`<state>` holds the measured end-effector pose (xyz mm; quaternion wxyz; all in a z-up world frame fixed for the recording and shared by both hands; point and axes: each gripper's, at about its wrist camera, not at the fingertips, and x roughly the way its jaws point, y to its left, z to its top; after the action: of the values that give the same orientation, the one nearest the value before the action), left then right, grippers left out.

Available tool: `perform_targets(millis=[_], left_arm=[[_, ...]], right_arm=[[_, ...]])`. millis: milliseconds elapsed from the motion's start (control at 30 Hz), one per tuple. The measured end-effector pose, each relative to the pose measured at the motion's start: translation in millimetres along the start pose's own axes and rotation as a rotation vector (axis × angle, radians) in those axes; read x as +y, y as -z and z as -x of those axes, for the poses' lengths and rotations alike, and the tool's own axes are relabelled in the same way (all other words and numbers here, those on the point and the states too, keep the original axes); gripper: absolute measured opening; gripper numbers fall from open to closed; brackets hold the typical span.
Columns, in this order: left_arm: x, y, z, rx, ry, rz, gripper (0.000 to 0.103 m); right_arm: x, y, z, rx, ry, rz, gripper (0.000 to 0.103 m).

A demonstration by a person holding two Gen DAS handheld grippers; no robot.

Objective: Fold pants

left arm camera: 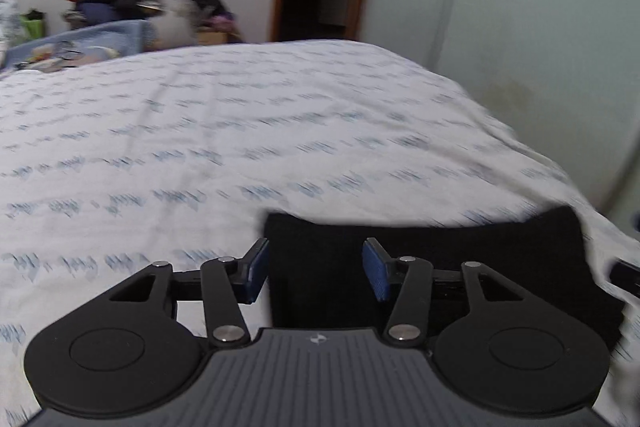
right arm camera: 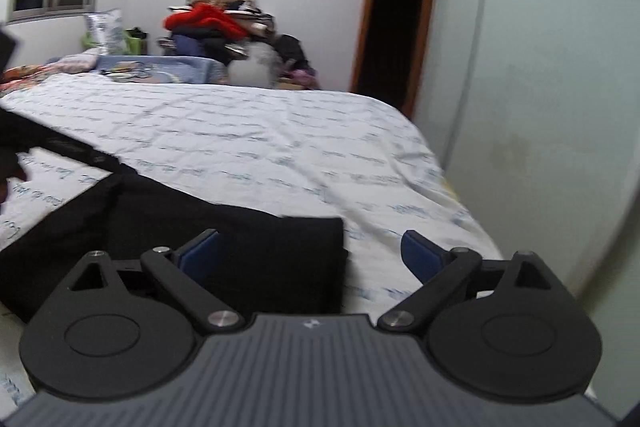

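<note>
Black pants lie flat on a white patterned bed sheet. In the left wrist view my left gripper is open, its blue-padded fingers astride the pants' left edge, just above the cloth. In the right wrist view the pants stretch from the near middle to the far left. My right gripper is open, its left finger over the pants and its right finger over the sheet, astride the pants' right end. Neither holds anything.
The bed ends at the right near a pale wardrobe. A pile of clothes stands behind the bed, next to a dark doorway. A dark object shows at the right edge of the left wrist view.
</note>
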<state>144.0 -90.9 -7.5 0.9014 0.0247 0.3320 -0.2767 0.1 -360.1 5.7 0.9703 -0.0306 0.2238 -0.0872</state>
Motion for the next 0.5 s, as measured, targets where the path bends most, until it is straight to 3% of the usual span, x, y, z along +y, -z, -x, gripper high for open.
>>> perform_targets(millis=[67,133,233,333,400,500], left_arm=[[-14,13,-1,0.032,0.027,-0.049,0.054],[-24,32,-7,0.056,-0.024,-0.109,0.055],[-28,46,3,0.021,-0.095,-0.149,0.055],[-35,48,22,-0.001,-0.116,-0.173,0.055],[-38,47,30,-0.004,-0.097,-0.162,0.055],[-45,48,35,-0.002,-0.063,-0.154,0.064]], right_arm=[[-2,4,7,0.006,-0.034,0.0,0.1],[8,13,8,0.042,-0.083,0.067,0.103],[33,39,-2,0.154,0.001,0.305,0.103],[26,40,16,0.12,-0.006,0.269,0.103],[21,38,31,0.072,-0.016,0.261,0.1],[20,40,44,0.058,-0.061,0.256,0.081]])
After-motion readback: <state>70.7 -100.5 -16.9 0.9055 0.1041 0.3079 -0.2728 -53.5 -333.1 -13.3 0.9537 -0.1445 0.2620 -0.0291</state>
